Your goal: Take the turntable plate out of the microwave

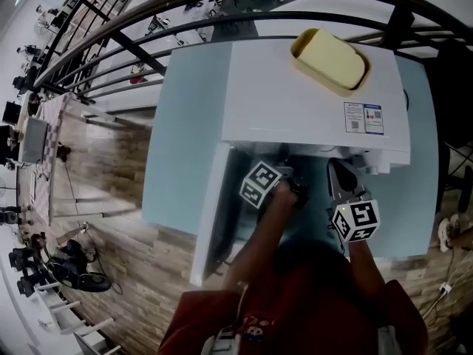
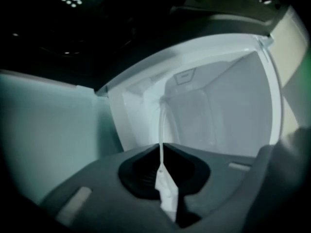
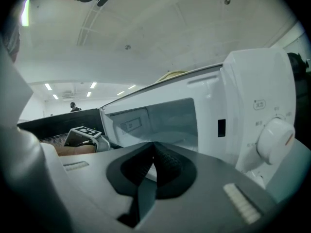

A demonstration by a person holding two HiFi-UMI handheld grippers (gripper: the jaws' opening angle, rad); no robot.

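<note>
The white microwave (image 1: 310,102) stands with its door (image 1: 213,213) swung open to the left. My left gripper (image 1: 295,191) reaches into the cavity, its tips hidden under the microwave's top in the head view. In the left gripper view the clear glass turntable plate (image 2: 161,127) shows edge-on as a thin pale line running into the cavity, and my left gripper (image 2: 162,168) is shut on its rim. My right gripper (image 1: 341,174) hovers in front of the control panel side. Its jaws (image 3: 153,152) are shut with nothing between them, pointing at the open cavity (image 3: 165,120).
A yellow sponge-like block in a tray (image 1: 330,59) lies on top of the microwave. The dial knob (image 3: 274,135) sits on the panel at the right. The door's dark inner face (image 3: 58,123) stands to the left. Railings and wooden floor lie beyond the light-blue table (image 1: 170,161).
</note>
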